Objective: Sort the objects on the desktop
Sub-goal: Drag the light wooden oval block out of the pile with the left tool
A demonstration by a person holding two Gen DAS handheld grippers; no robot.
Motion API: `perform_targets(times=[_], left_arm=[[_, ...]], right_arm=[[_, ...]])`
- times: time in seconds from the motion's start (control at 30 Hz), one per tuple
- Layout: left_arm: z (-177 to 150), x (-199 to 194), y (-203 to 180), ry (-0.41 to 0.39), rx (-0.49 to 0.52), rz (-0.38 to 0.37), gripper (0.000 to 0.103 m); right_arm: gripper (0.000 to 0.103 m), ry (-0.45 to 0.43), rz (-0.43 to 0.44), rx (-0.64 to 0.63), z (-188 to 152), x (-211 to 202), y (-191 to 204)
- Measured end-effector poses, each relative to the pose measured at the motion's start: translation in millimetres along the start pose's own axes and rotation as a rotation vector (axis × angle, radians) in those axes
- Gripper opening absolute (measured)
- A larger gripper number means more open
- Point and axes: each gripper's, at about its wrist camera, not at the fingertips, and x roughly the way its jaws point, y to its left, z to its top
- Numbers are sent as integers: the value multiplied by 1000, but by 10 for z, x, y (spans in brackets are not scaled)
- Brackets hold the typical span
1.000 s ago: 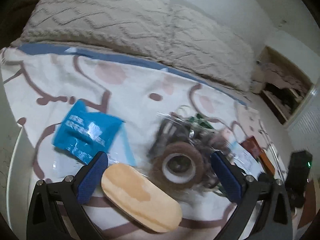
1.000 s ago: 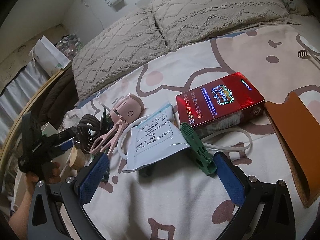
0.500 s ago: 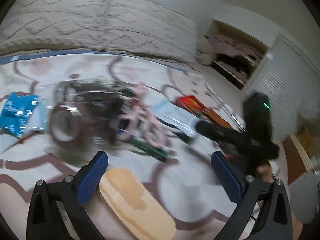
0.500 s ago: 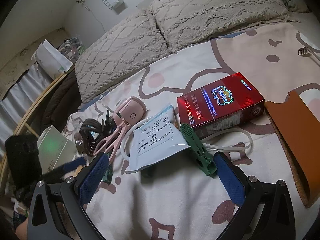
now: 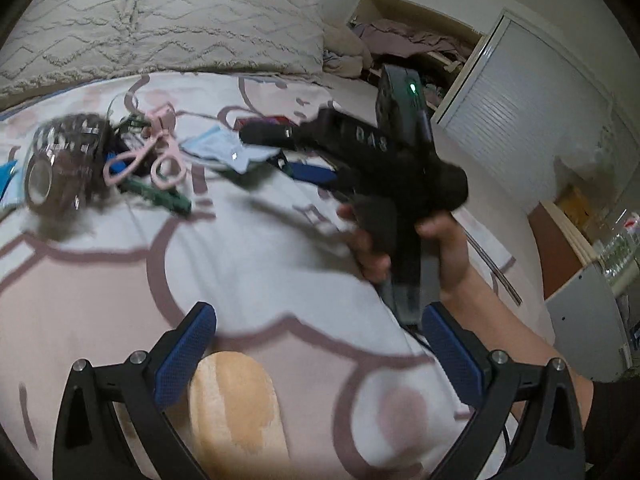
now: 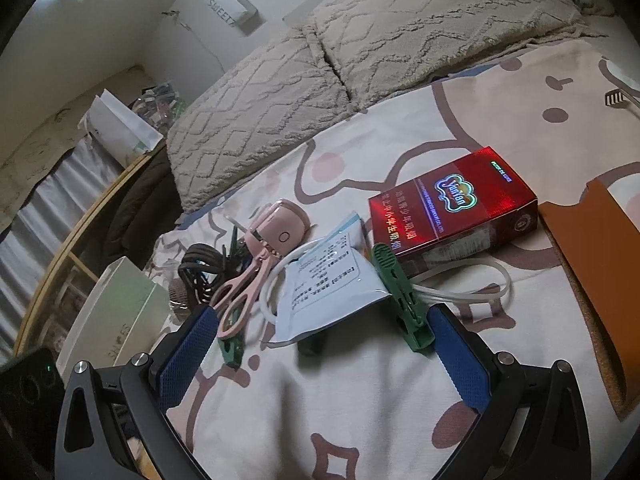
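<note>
Right gripper (image 6: 322, 350) stood wide apart, empty, over the patterned bedsheet (image 6: 360, 420). A green clip (image 6: 402, 298) lay just ahead, touching a white packet (image 6: 330, 284). Pink eyelash curler (image 6: 256, 268) lay left of it; red box (image 6: 456, 210) lay behind.

Red box (image 6: 452, 208) — pink curler (image 6: 256, 268) beside
</note>
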Motion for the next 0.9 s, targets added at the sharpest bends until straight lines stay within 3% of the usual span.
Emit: perform_targets(times=[0.17,0.3,0.53,0.8,0.9], left_arm=[[-155,-141,-91,20,-24,12,103],[-267,-308,-81,2,-76,18,103],[-387,-598,-44,-67,-137,104,103],[-585,-681,-89,-86,-154,270,103],[-672,-627,-42,-53,-167,352,103]], right_arm=[[103,60,117,-56,-54,61,159],[103,127,158,-115,-125,137,309],[103,204,196,-171,-235,184,466],[103,282,247,-193,-345,104,588],[103,255,193,-179,-275,-11,558]])
